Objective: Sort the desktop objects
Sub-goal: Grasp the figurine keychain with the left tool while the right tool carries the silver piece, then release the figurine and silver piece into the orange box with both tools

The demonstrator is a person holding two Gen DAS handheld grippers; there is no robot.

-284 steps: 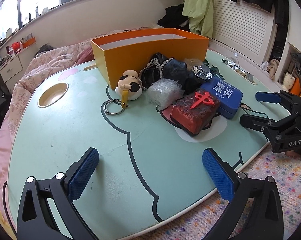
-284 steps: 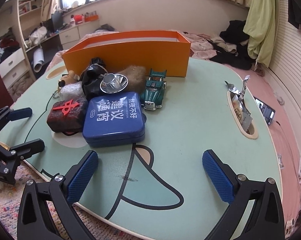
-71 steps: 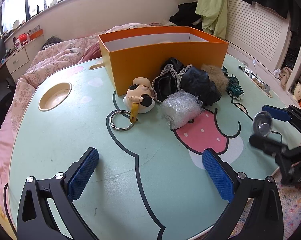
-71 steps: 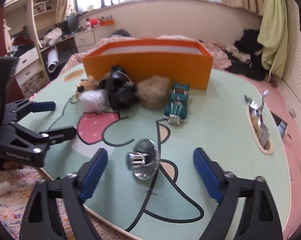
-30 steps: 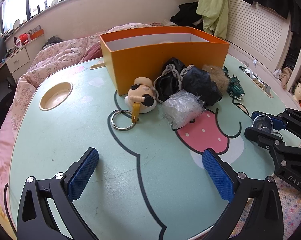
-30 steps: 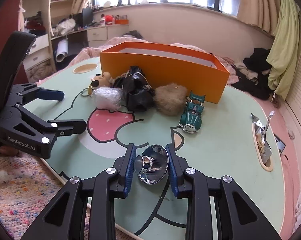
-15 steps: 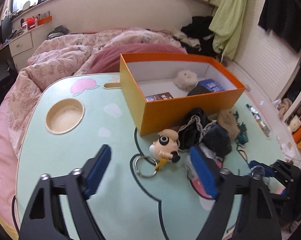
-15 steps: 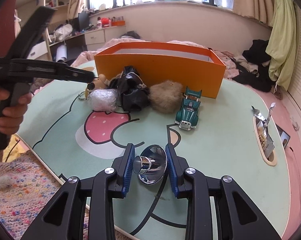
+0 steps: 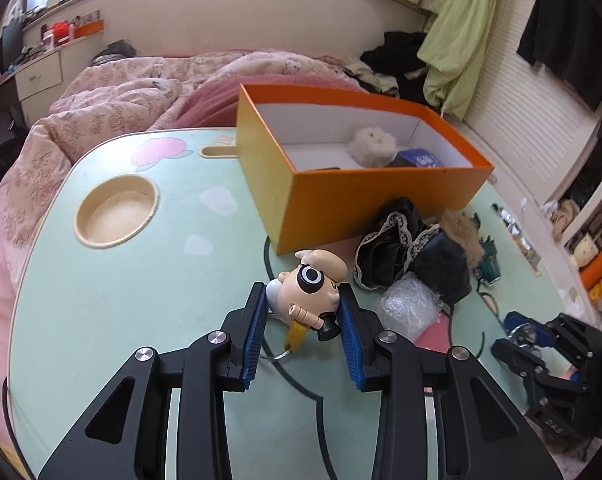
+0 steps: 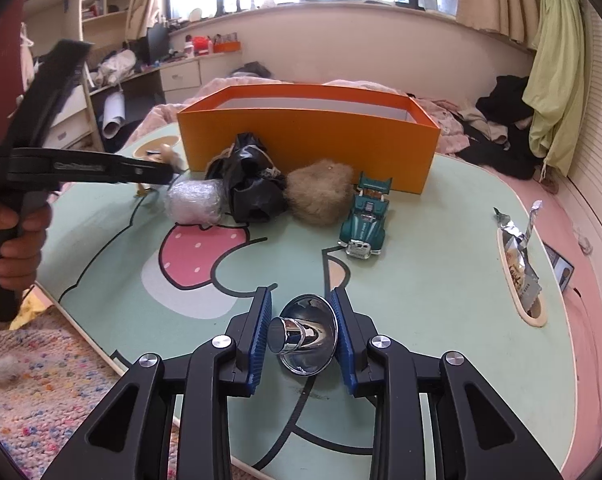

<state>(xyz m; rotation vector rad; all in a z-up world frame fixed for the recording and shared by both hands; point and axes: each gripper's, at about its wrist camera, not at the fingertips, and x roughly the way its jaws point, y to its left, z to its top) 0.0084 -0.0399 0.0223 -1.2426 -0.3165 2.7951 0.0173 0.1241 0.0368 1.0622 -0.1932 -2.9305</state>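
Now the left gripper [image 9: 304, 320], tilted down over the table [image 9: 101, 300], has just closed its jaws on the cartoon-head keychain [image 9: 311, 286], with the orange box [image 9: 365, 196] just beyond, while the right gripper [image 10: 303, 334], likewise angled down, clamps the chrome funnel-shaped piece [image 10: 307, 334].

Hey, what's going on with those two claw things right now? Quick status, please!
Left gripper just closed on the doll keychain. Right gripper shut on the chrome knob. Orange box open, path to it clear.
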